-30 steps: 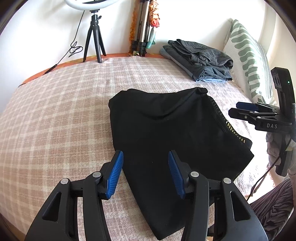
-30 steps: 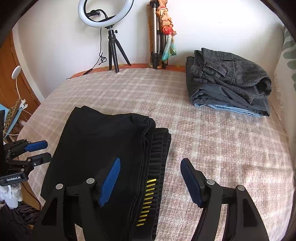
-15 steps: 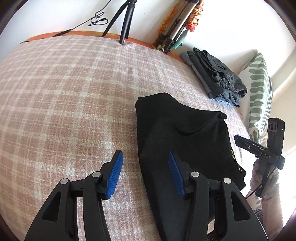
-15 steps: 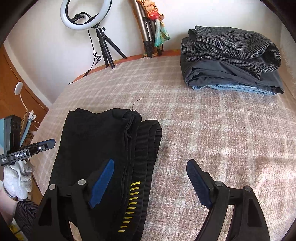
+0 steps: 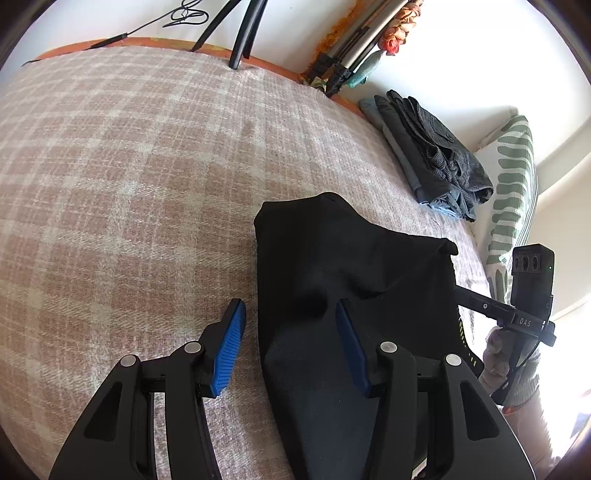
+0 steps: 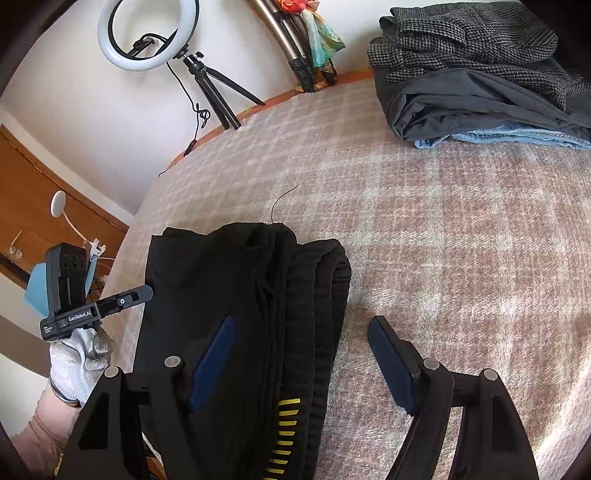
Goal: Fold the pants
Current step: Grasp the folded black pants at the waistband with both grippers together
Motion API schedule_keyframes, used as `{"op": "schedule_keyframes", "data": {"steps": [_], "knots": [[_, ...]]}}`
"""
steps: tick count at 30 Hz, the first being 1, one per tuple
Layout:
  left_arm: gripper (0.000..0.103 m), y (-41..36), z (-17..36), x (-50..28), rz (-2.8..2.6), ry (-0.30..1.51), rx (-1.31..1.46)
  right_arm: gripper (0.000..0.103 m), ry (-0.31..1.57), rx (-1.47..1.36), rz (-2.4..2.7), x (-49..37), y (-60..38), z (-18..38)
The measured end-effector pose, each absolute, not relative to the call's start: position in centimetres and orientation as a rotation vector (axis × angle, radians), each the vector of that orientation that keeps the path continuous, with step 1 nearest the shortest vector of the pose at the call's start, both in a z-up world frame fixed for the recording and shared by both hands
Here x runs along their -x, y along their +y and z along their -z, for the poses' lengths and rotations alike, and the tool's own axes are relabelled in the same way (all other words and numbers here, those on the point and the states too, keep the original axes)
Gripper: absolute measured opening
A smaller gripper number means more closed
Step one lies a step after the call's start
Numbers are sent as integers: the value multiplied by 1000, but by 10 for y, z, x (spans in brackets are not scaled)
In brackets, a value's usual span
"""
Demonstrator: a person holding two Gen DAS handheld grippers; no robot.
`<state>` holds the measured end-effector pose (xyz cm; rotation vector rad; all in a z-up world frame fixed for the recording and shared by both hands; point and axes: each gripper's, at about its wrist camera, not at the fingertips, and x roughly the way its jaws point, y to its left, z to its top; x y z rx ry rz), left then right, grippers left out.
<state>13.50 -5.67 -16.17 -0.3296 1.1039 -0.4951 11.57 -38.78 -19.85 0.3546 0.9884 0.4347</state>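
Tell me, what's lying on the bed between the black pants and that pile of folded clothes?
Nothing but bare checked blanket, apart from a loose dark thread near the black pants. The right wrist view shows that stretch up to the pile best.

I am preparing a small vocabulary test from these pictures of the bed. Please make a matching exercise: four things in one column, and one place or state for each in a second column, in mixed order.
Things:
1. black pants
2. pile of folded clothes
3. ring light
4. left gripper

Places or states:
a. on a small tripod by the wall
b. open, astride the edge of the pants
c. at the far side of the checked blanket
d. folded, with yellow marks along one edge

Pairs: 1-d, 2-c, 3-a, 4-b
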Motion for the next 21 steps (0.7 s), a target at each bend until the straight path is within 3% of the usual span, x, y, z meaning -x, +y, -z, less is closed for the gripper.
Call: {"op": "schedule_keyframes", "data": {"steps": [5,12,14,18,21], "knots": [[48,-62,162,-143,507,1095,326,71,977,-387,-467,-122,-384,201],[47,-76,163,-148,519,1077,284,70,962,-396,-487,-127,-376,201],[35,-79,164,-150,515,1078,275,58,968,-392,-484,-129,-373,203],[25,-81,165,-153,507,1073,276,47,973,-389,-493,-132,-368,204],[17,-82,166,-153,503,1071,272,33,979,-384,-506,-133,-361,207]]}}
